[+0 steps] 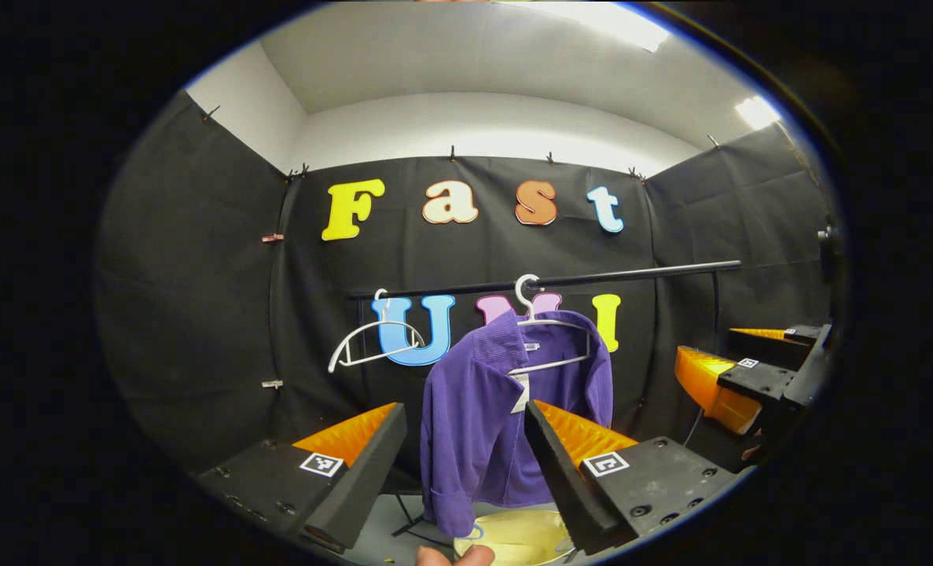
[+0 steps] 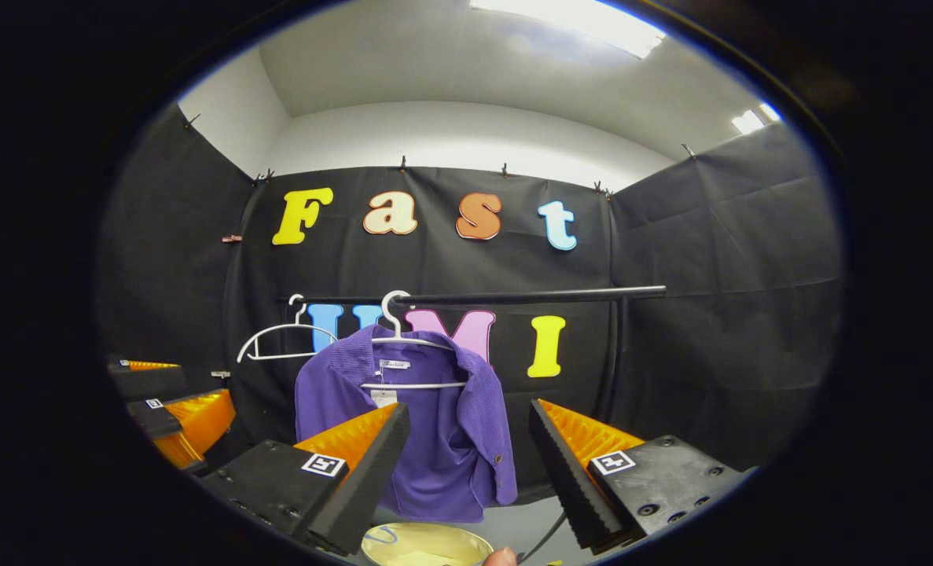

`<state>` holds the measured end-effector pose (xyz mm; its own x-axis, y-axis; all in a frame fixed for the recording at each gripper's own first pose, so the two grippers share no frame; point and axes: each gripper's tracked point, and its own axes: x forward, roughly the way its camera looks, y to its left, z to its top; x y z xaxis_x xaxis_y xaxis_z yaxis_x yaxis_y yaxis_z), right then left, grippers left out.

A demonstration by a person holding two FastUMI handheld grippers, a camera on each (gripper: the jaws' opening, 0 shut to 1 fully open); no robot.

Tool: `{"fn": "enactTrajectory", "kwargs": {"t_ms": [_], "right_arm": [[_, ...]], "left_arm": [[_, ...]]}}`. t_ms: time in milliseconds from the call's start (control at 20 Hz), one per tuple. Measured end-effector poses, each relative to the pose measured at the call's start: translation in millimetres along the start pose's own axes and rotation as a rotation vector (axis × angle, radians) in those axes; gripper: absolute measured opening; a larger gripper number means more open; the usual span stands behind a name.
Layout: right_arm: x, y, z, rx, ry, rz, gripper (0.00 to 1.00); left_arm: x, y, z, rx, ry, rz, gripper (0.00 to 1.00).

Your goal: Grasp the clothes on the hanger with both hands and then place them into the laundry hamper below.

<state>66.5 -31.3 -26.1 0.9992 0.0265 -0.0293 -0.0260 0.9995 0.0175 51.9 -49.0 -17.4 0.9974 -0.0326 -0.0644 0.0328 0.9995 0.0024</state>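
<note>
Black-curtained booth, dark rail (image 2: pixel 513 297) across the back wall. Purple shirt (image 2: pixel 435 424) draped on a white hanger (image 2: pixel 403 342) hooked over that rail, well apart from both tools. Spare empty hanger (image 2: pixel 281 338) hooked just beside. Yellow hamper (image 2: pixel 425 544) on the floor directly beneath the hem.

Left gripper (image 1: pixel 466 464) wide open, holding nothing, aimed at the shirt's lower front. Right gripper (image 2: pixel 470 464) likewise spread and empty.

Risks, judged: pinching only one loose fold, then tugging the hanger off the rail with the shirt. Uneven pull from two sides likely to snag the collar on the hanger. Small hamper mouth, so a sleeve spilling over the rim.
</note>
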Motion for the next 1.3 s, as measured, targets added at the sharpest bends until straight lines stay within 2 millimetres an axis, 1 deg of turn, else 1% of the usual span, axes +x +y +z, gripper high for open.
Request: {"fn": "enactTrajectory", "kwargs": {"t_ms": [100,150,200,250,400,500,700,900,950,1000,1050,1100,1300], "right_arm": [[14,-4,-4,0.0,0.001,0.017,0.97],[22,-6,-5,0.003,0.002,0.024,0.97],[29,-7,-7,0.007,0.003,0.036,0.97],[37,-8,-9,0.008,0.001,0.044,0.97],[64,-12,-17,-0.016,-0.013,0.064,0.97],[84,-16,-23,-0.025,-0.015,0.078,0.97],[122,-22,-41,-0.013,-0.007,0.095,0.97],[157,-30,-58,-0.001,0.006,0.11,0.97],[164,-31,-63,0.001,0.009,0.113,0.97],[171,-32,-66,0.003,0.011,0.117,0.97],[177,-33,-70,0.005,0.014,0.12,0.97],[183,-35,-73,0.008,0.014,0.123,0.97],[202,-36,-87,0.017,0.024,0.14,0.97]], "left_arm": [[16,-11,0,0.003,0.007,-0.01,0.95],[24,-16,-2,-0.003,0.017,-0.016,0.92],[32,-19,-6,-0.014,0.03,-0.014,0.92],[40,-22,-8,-0.021,0.039,-0.01,0.95],[66,-26,-12,-0.028,0.043,0.017,0.95],[84,-33,-17,-0.025,0.04,0.022,0.95],[126,-49,-24,-0.022,0.04,0.03,0.95],[169,-58,-33,-0.029,0.041,0.056,0.95],[178,-60,-35,-0.026,0.04,0.069,0.95],[188,-61,-38,-0.022,0.041,0.081,0.92],[199,-60,-40,-0.016,0.041,0.097,0.95],[208,-60,-44,-0.007,0.041,0.113,0.92],[240,-51,-57,0.037,0.033,0.188,0.92]]}}
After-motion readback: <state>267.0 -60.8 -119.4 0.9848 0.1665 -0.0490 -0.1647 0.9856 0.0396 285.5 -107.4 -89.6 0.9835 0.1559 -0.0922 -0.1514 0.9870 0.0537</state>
